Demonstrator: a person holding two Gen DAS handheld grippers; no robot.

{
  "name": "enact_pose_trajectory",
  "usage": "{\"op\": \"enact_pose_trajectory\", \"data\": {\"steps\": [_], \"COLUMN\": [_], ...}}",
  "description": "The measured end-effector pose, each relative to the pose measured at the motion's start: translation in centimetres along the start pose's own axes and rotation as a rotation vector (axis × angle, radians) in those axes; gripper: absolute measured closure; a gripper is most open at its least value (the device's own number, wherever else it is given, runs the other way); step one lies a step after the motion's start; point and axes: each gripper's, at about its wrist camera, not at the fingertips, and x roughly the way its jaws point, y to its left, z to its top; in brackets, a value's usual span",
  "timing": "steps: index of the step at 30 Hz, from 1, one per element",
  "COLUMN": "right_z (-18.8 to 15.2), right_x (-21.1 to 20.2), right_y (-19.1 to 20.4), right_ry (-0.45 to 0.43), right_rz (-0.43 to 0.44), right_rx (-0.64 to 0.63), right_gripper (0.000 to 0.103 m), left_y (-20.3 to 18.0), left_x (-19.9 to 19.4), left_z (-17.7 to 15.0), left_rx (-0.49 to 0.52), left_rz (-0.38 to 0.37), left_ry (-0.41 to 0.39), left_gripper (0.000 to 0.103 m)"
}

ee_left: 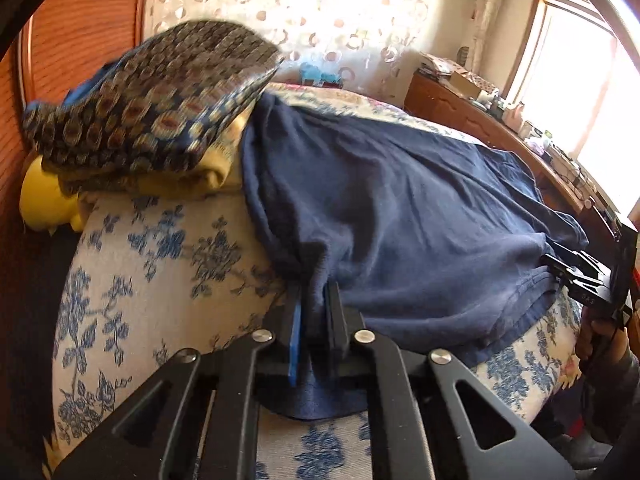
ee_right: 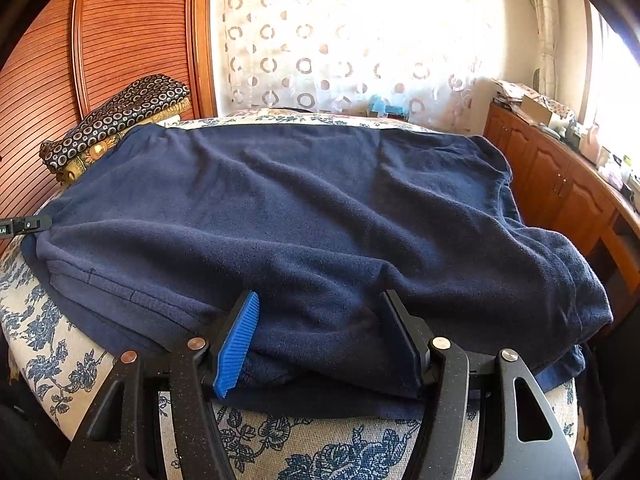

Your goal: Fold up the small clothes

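A navy blue garment (ee_left: 400, 216) lies spread over a bed with a blue floral cover (ee_left: 160, 264); it also shows in the right wrist view (ee_right: 304, 208). My left gripper (ee_left: 316, 300) is shut on the garment's near left edge, cloth pinched between its jaws. My right gripper (ee_right: 320, 320) is open, jaws wide apart with the garment's near hem lying between them. The right gripper also shows at the right edge of the left wrist view (ee_left: 576, 276), at the garment's corner. The left gripper's tip shows at the left edge of the right wrist view (ee_right: 24, 225).
A folded stack topped by a dark ring-patterned cloth (ee_right: 116, 116) sits at the bed's far left, also in the left wrist view (ee_left: 152, 100). A yellow item (ee_left: 44, 196) lies beside it. A wooden cabinet (ee_right: 560, 184) with clutter runs along the right. Curtain (ee_right: 340, 40) behind.
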Motion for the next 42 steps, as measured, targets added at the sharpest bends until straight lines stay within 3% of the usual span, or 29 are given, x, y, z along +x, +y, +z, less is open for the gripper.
{"op": "enact_pose_trajectory", "data": {"steps": [7,14,26,36,42], "right_z": [0.2,1.1,-1.1,-2.5,-2.7], "right_x": [-0.8,-4.7,-8.5,-10.6,-11.5], "right_y": [0.3,-2.9,-6.8,-8.8,-10.2], "right_ry": [0.008,-0.048,-0.096,-0.120,-0.138], "right_rz": [-0.041,-0.005,-0.033,-0.055,-0.021], "right_rx": [-0.006,0.084,0.154,0.189,0.247], "right_gripper": [0.039,0.039,0.039,0.039,0.039], "left_y": [-4.3,-10.0,-22.5,-30.1,-33.6], "left_x": [-2.2,-3.1,-0.4,1.7,1.8], "left_z": [3.7,7.6,13.0,13.7,14.2], "left_rx": [0.051,0.152,0.357,0.459,0.502], "left_rz": [-0.100,-0.182,-0.288,-0.345,-0.392], "left_ry": [-0.086,-0.138,-0.124,-0.071,-0.064], "left_gripper": [0.093,0.094,0.094,0.094,0.094]}}
